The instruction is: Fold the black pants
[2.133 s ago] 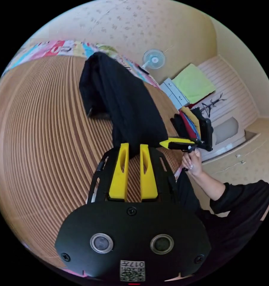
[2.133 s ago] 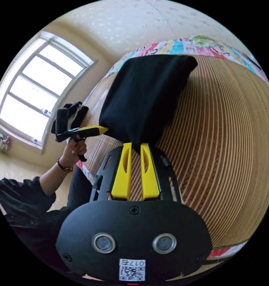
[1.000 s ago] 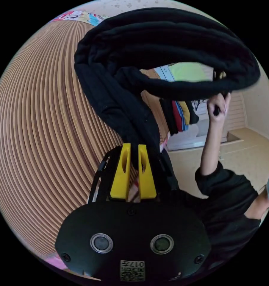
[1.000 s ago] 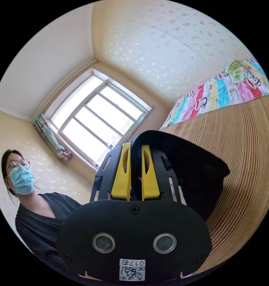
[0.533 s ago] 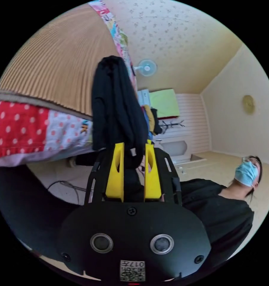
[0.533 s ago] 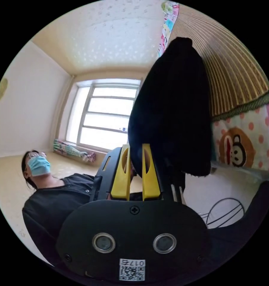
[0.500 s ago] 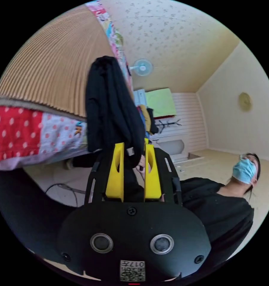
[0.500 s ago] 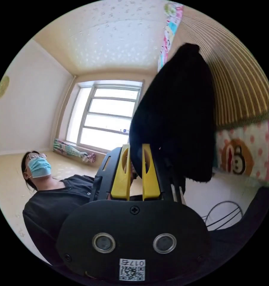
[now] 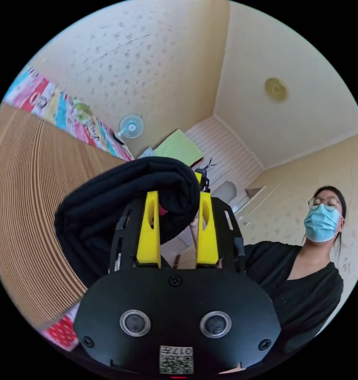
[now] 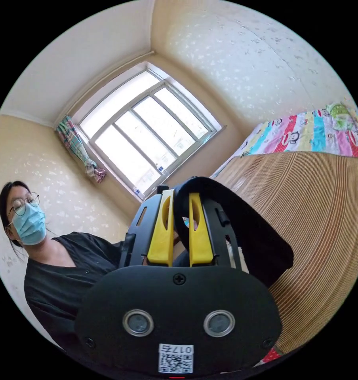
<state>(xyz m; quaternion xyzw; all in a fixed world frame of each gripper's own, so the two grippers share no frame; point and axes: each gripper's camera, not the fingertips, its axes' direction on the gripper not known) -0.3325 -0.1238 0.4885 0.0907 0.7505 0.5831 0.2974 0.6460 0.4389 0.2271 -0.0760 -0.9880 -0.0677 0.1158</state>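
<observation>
One striped bamboo mat (image 9: 24, 206) on the bed, one cartoon-print sheet (image 10: 305, 134) at its edge, one window (image 10: 147, 134), one wall fan (image 9: 130, 126). One pair of black pants (image 9: 119, 198), bunched, raised above the mat. Left gripper (image 9: 174, 194): jaws apart, fabric roll between them, contact unclear. Right gripper (image 10: 178, 196): jaws nearly closed, clamped on a pants fold. One person (image 9: 301, 273).

Right tool (image 10: 181, 198) clamping black pants (image 10: 250, 233), above striped mat (image 10: 325, 206)
</observation>
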